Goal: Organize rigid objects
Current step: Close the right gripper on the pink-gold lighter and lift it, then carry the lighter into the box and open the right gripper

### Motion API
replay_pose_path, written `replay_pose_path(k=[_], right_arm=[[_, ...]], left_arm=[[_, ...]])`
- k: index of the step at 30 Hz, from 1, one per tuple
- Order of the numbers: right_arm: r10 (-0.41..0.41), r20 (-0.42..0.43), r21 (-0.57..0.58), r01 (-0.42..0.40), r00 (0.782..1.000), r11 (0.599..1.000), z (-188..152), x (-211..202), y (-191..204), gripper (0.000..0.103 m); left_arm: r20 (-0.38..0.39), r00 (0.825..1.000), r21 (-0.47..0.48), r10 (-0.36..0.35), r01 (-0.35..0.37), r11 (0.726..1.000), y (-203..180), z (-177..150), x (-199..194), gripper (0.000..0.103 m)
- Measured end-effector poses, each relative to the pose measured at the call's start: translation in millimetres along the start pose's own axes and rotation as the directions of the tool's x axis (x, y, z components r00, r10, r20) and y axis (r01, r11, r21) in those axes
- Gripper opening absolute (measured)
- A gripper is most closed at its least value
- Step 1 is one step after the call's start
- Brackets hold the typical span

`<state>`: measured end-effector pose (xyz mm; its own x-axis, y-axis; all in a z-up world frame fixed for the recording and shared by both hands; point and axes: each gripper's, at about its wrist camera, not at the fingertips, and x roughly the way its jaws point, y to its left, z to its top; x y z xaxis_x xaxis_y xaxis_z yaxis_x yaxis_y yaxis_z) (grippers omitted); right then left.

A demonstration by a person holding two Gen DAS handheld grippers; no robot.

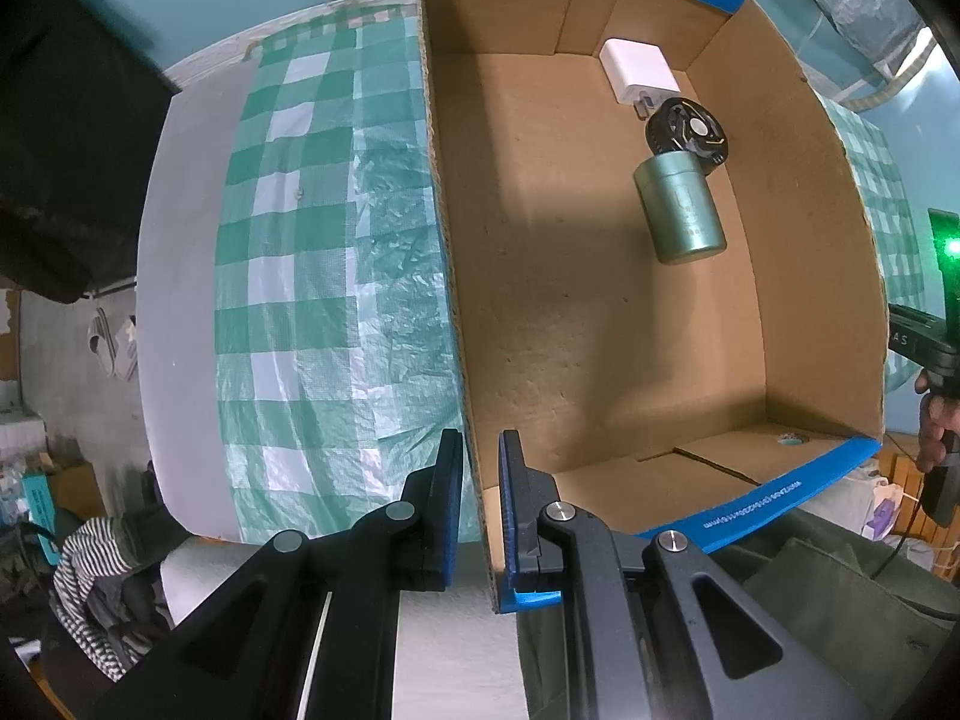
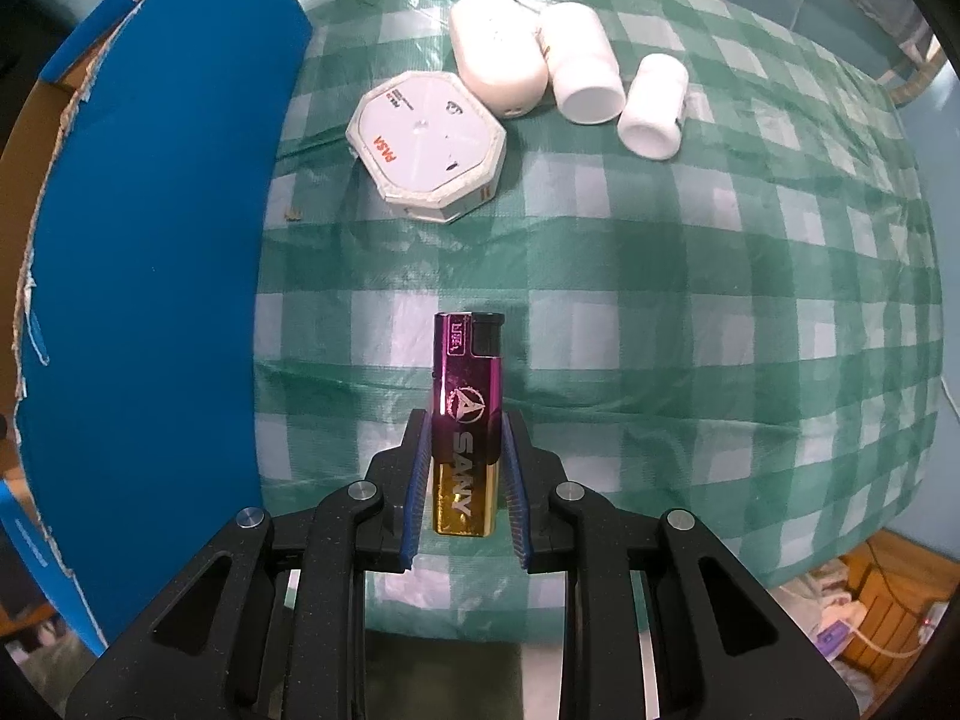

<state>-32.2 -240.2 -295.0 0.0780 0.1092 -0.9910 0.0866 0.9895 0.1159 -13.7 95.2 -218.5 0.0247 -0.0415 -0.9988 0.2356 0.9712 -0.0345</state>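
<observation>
My left gripper (image 1: pixel 480 450) is shut on the left wall of the cardboard box (image 1: pixel 447 276), one finger outside and one inside. Inside the box lie a white charger (image 1: pixel 639 69), a black round disc (image 1: pixel 687 132) and a green metal tin (image 1: pixel 681 210). My right gripper (image 2: pixel 467 426) is shut on a purple and gold lighter (image 2: pixel 468 414), held above the green checked cloth (image 2: pixel 690 300). Further back on the cloth lie a white octagonal box (image 2: pixel 429 144), a white oval case (image 2: pixel 498 57) and two white bottles (image 2: pixel 585 63) (image 2: pixel 654 105).
The box's blue outer wall (image 2: pixel 156 240) stands at the left of the right wrist view. The other hand-held gripper (image 1: pixel 936 348) shows at the right edge of the left wrist view. Clothes and clutter lie on the floor below the table edge (image 1: pixel 102 564).
</observation>
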Motion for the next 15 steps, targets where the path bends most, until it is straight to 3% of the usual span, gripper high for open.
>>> replay_pose_path(k=[15], right_arm=[[0.012, 0.046, -0.066, -0.009, 0.999, 0.998, 12.8, -41.8, 15.3, 0.022]], left_arm=[[-0.001, 1.000, -0.010, 0.001, -0.001, 1.000, 1.4, 0.4, -1.0, 0.011]])
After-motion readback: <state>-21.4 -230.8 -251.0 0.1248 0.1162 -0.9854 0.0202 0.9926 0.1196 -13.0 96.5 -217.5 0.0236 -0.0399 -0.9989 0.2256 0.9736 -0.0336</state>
